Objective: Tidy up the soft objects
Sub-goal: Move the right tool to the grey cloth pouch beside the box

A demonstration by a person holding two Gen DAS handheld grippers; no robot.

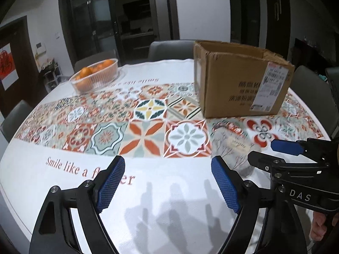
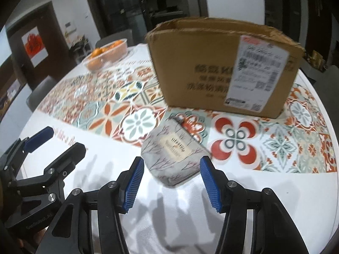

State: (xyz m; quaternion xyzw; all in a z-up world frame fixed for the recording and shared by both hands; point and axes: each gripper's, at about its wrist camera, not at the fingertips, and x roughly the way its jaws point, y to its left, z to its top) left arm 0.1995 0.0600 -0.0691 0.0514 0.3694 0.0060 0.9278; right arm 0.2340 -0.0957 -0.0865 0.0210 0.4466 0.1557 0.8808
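Observation:
A soft grey pouch [image 2: 173, 158] with a branch print and a beige label lies on the table just ahead of my right gripper [image 2: 172, 183]. The right gripper is open, its blue pads either side of the pouch's near end, not touching it. The pouch also shows in the left wrist view [image 1: 233, 148]. An open cardboard box [image 2: 224, 67] stands behind the pouch; it also shows in the left wrist view [image 1: 239, 80]. My left gripper [image 1: 168, 182] is open and empty over the white cloth, left of the pouch.
A patterned tablecloth [image 1: 148, 127] covers the round table. A clear basket of oranges [image 1: 95, 76] sits at the far left. Grey chairs [image 1: 169, 49] stand around the table. The right gripper shows in the left wrist view [image 1: 273, 150].

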